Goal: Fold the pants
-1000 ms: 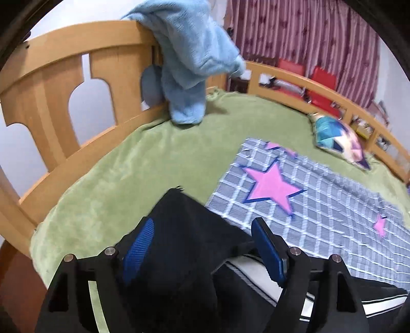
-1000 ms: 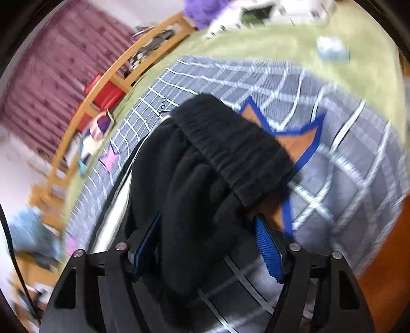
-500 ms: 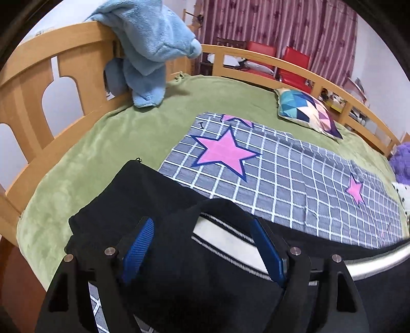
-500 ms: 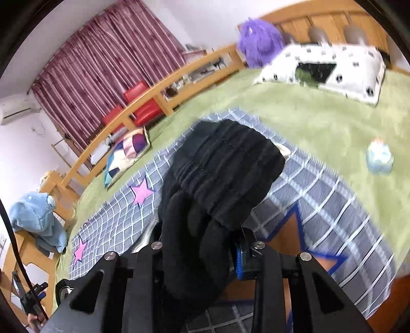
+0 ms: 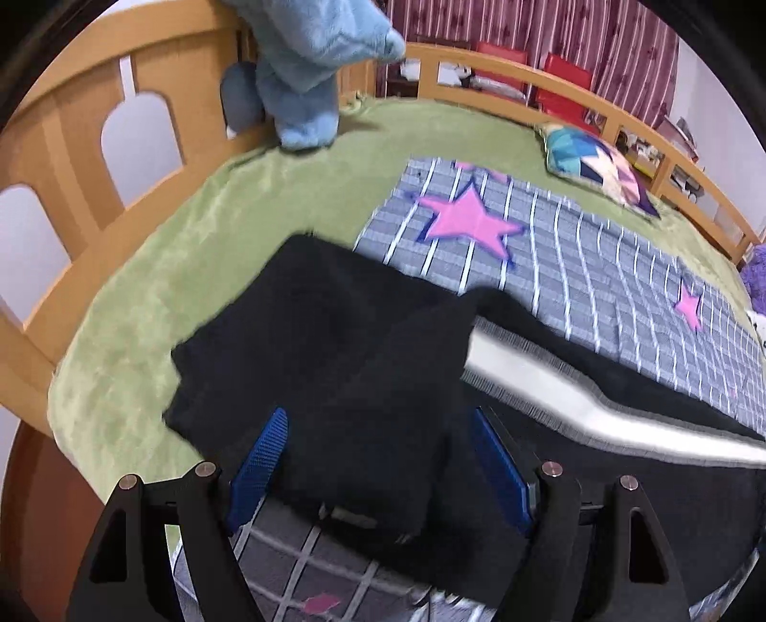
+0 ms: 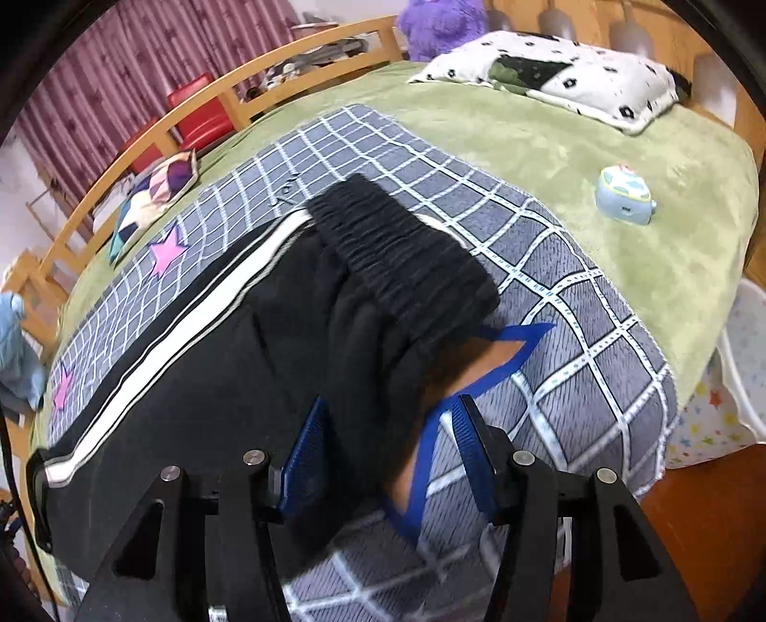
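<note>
Black pants (image 5: 335, 363) with a white side stripe (image 5: 550, 397) lie on a grey checked blanket (image 5: 598, 277) on the bed. In the left wrist view the leg ends are doubled over, and my left gripper (image 5: 378, 469) stands open around the upper layer of cloth. In the right wrist view the ribbed waistband (image 6: 402, 244) lies folded on the pants (image 6: 201, 383). My right gripper (image 6: 388, 449) is open, its blue pads on either side of the waist edge.
The green bed cover (image 5: 158, 268) is edged by a wooden rail (image 5: 62, 143) with a blue plush (image 5: 306, 62) on it. A patterned cushion (image 5: 598, 162), a spotted pillow (image 6: 565, 72), a purple plush (image 6: 440, 19) and a small blue toy (image 6: 622, 196) lie farther off.
My right gripper has opened and let go of the waist, which now rests lower on the blanket. My left gripper stays open; the leg fold lies flatter.
</note>
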A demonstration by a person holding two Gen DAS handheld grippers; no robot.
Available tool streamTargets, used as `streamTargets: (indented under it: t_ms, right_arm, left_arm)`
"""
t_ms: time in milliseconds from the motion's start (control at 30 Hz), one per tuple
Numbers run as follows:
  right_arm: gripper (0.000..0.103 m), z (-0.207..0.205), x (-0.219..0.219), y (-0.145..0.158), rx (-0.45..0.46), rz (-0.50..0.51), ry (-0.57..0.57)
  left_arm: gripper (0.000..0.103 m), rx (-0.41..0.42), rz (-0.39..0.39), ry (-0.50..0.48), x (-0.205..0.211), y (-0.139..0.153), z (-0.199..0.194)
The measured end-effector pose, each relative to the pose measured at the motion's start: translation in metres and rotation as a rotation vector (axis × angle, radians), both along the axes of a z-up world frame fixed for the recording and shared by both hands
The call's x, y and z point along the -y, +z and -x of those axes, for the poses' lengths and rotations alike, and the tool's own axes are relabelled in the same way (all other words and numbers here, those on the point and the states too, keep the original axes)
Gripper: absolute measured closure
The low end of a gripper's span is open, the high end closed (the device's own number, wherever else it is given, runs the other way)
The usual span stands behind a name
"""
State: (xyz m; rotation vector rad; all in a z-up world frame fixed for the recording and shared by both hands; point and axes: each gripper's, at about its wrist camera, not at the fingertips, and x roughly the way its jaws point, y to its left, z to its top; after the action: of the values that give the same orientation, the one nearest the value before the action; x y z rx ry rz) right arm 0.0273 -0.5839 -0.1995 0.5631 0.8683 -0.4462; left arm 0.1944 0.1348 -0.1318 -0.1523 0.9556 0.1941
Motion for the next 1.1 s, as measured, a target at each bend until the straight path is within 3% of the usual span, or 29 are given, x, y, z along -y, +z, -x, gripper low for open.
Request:
streamTargets:
  t_ms: [133,200,300,333,367,400,467,533,600,633,700,767,933,1100]
  right_arm:
    - [0.048,0.008,-0.027,0.03,0.008,0.091,-0.02]
    - [0.048,0.006,-0.042,0.04,0.024,0.081,-0.019]
    - [0.048,-0.003,-0.073,0.053,0.041,0.053,0.028]
    - [0.048,-0.008,-0.085,0.059,0.042,0.062,0.04]
    - [0.048,-0.011,-0.094,0.064,0.042,0.067,0.052]
    - [0.048,-0.015,-0.102,0.067,0.043,0.068,0.063]
    - [0.048,-0.023,-0.124,0.074,0.048,0.054,0.09]
    - [0.048,-0.035,-0.144,0.076,0.037,0.063,0.136]
    - [0.048,-0.043,-0.16,0.077,0.034,0.079,0.159]
    - [0.048,-0.049,-0.171,0.078,0.029,0.087,0.182]
    - [0.048,-0.06,-0.184,0.078,0.031,0.088,0.211]
    - [0.048,-0.072,-0.197,0.077,0.027,0.076,0.234]
    - [0.048,-0.102,-0.224,0.073,0.03,0.053,0.298]
    - [0.048,-0.125,-0.247,0.067,0.01,0.063,0.361]
  left_arm:
    - [0.026,-0.054,0.051,-0.038,-0.001,-0.034,0.013]
    - [0.026,-0.076,0.014,-0.046,0.004,-0.049,0.01]
    - [0.03,-0.036,-0.083,-0.045,0.008,-0.051,0.001]
    - [0.048,-0.007,-0.13,-0.034,0.005,-0.048,-0.003]
    - [0.082,0.023,-0.13,-0.046,0.0,-0.042,-0.008]
    - [0.086,0.048,-0.116,-0.048,-0.008,-0.034,-0.017]
    - [0.089,0.101,-0.169,0.01,-0.026,-0.013,-0.037]
    - [0.089,0.145,-0.22,0.082,-0.047,0.01,-0.058]
    - [0.082,0.13,-0.153,0.074,-0.063,0.026,-0.076]
    - [0.075,0.12,-0.158,0.096,-0.069,0.032,-0.084]
    - [0.067,0.152,-0.241,0.165,-0.074,0.043,-0.088]
    - [0.044,0.193,-0.261,0.158,-0.075,0.051,-0.09]
    - [0.041,0.191,-0.159,0.075,-0.071,0.049,-0.094]
    - [0.038,0.113,-0.016,-0.044,-0.063,0.031,-0.08]
